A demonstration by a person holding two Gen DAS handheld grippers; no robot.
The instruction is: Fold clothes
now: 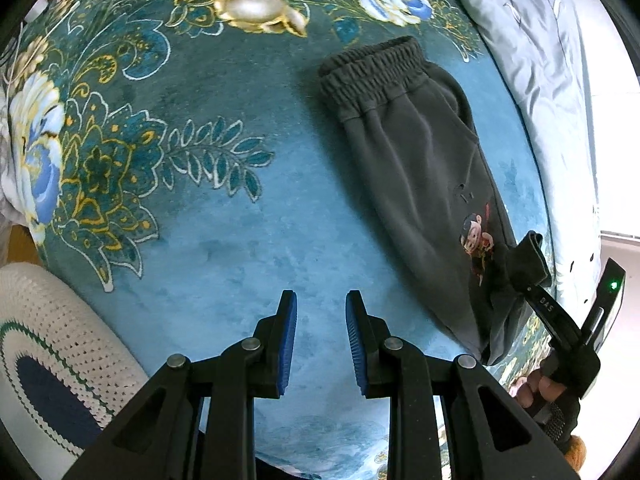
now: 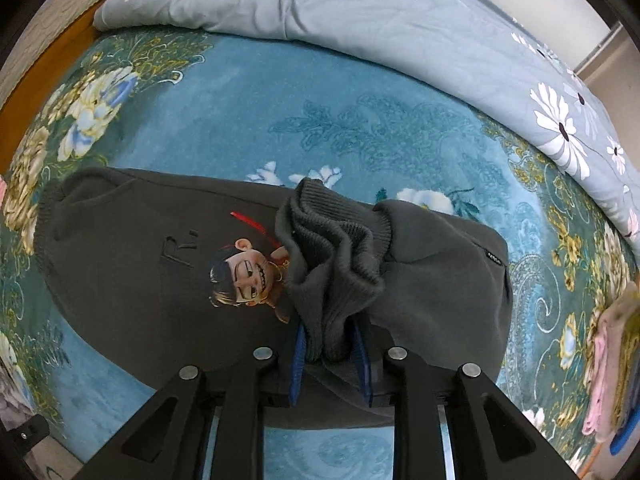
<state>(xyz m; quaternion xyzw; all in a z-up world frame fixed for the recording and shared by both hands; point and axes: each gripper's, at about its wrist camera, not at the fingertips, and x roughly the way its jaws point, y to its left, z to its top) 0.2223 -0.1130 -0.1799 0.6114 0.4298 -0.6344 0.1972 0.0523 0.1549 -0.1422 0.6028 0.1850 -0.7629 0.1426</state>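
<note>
Dark grey sweatpants [image 1: 420, 160] lie flat on a teal floral blanket [image 1: 224, 216], elastic waistband [image 1: 372, 72] at the far end and a cartoon print [image 2: 248, 276] near the leg end. My right gripper [image 2: 329, 332] is shut on the ribbed leg cuff [image 2: 332, 248], which bunches up between its blue pads [image 2: 298, 360] over the pants [image 2: 120, 260]. The left wrist view shows that gripper [image 1: 524, 276] at the right with the cuff [image 1: 528, 252] raised off the fabric. My left gripper [image 1: 320, 300] hangs open over bare blanket, left of the pants, nothing between its pads.
A grey-blue flowered duvet [image 2: 360, 20] is heaped along the far side of the blanket [image 2: 360, 120]. A white crocheted round piece [image 1: 48, 340] lies at the lower left. Pink clothing [image 2: 604, 360] sits at the right edge. A wooden edge [image 2: 48, 68] borders the far left.
</note>
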